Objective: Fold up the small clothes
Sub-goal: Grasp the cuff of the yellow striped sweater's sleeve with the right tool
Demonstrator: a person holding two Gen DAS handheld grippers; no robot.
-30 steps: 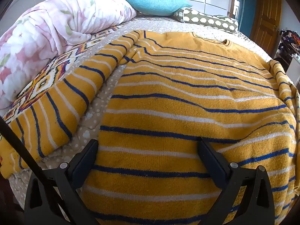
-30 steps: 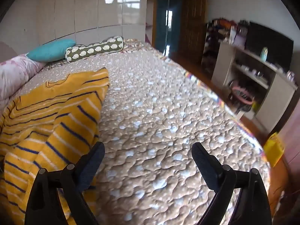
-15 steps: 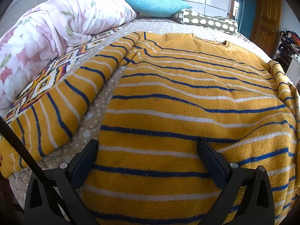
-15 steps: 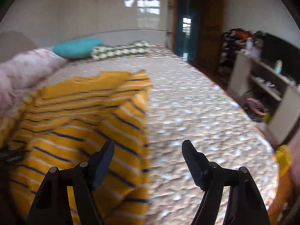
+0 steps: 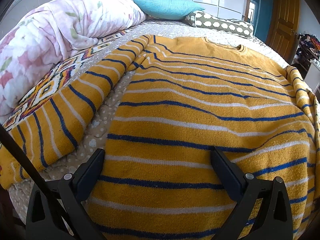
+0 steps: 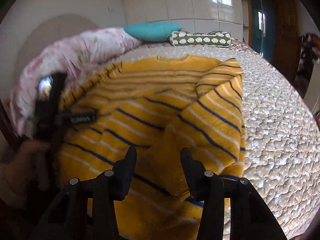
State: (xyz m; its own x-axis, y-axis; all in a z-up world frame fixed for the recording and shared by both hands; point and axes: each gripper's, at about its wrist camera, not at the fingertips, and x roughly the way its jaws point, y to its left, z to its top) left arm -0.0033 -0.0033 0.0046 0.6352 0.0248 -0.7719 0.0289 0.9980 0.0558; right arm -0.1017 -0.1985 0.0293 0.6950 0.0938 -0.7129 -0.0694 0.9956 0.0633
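A yellow sweater (image 5: pixel 200 104) with blue and white stripes lies flat on the bed, collar far, one sleeve (image 5: pixel 66 114) stretched out to the left. My left gripper (image 5: pixel 158 156) is open and empty above the sweater's near hem. In the right wrist view the sweater (image 6: pixel 130 108) has its right sleeve (image 6: pixel 218 116) folded over the body. My right gripper (image 6: pixel 159 155) is open, its jaws partly narrowed, over that sleeve's cuff (image 6: pixel 172 172). The left gripper (image 6: pixel 50 108) shows at the left of that view, blurred.
A floral duvet (image 5: pixel 50 40) is bunched at the left. A teal pillow (image 5: pixel 166 6) and a patterned bolster (image 5: pixel 222 24) lie at the head of the quilted bed (image 6: pixel 276 120). A door (image 5: pixel 284 22) and shelves stand at the right.
My right gripper has swung left from the bare quilt to over the sweater's folded right sleeve, and its jaws have narrowed. The left gripper has stayed still.
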